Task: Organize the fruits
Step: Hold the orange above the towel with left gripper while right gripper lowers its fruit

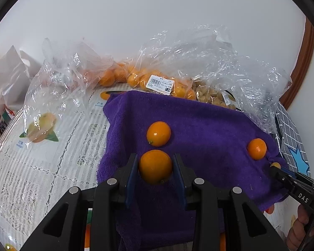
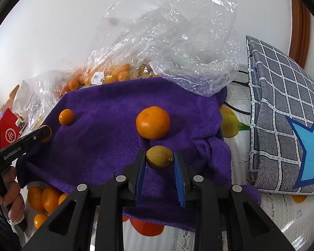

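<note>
Left gripper (image 1: 156, 167): jaws closed on orange kumquat (image 1: 155, 166), pads touching both sides, just over purple towel (image 1: 209, 125).
Right gripper (image 2: 159, 160): jaws round brownish-green fruit (image 2: 159, 157); right pad touching, left contact unclear.
Beyond left jaws: 2nd kumquat (image 1: 158, 133) loose on towel.
Beyond right jaws: mandarin (image 2: 152, 122) on towel.
Far: fruit bags (image 1: 157, 79) at worktop (image 1: 31, 167) back edge.

Worktop (image 1: 41, 167): lace-patterned, fruit-printed covering.
On it: purple terry towel (image 1: 198, 121), clear plastic fruit bags (image 1: 178, 62), grey checked pouch (image 2: 282, 104).
</note>
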The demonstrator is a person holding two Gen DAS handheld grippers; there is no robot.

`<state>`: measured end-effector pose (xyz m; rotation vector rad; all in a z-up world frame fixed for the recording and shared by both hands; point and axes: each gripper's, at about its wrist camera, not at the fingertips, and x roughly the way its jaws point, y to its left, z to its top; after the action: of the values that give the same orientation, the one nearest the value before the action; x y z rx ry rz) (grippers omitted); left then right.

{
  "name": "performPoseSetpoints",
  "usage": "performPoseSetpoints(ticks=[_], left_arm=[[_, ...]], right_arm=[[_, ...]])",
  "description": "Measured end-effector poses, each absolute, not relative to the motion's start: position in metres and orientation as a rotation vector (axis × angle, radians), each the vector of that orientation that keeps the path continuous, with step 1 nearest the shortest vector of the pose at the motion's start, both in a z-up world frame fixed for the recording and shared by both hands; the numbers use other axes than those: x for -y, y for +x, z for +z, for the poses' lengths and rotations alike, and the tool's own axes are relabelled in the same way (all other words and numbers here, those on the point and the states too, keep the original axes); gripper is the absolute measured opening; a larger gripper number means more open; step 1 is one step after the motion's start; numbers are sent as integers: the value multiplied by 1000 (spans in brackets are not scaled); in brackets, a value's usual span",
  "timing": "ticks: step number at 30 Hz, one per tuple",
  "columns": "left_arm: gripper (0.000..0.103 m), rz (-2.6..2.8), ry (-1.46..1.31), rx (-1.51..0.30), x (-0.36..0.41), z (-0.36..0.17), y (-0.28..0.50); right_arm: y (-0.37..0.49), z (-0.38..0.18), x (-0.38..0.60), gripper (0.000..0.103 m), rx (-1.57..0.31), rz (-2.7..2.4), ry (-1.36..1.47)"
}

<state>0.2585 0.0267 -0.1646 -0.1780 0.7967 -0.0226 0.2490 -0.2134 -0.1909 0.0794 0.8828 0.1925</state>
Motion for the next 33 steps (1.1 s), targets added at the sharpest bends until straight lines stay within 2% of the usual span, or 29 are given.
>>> performPoseSetpoints(ticks=[33], left_arm=[[32, -58, -153, -856, -22, -173, 265]], right_arm=[[255, -196, 204, 27, -915, 200, -5]])
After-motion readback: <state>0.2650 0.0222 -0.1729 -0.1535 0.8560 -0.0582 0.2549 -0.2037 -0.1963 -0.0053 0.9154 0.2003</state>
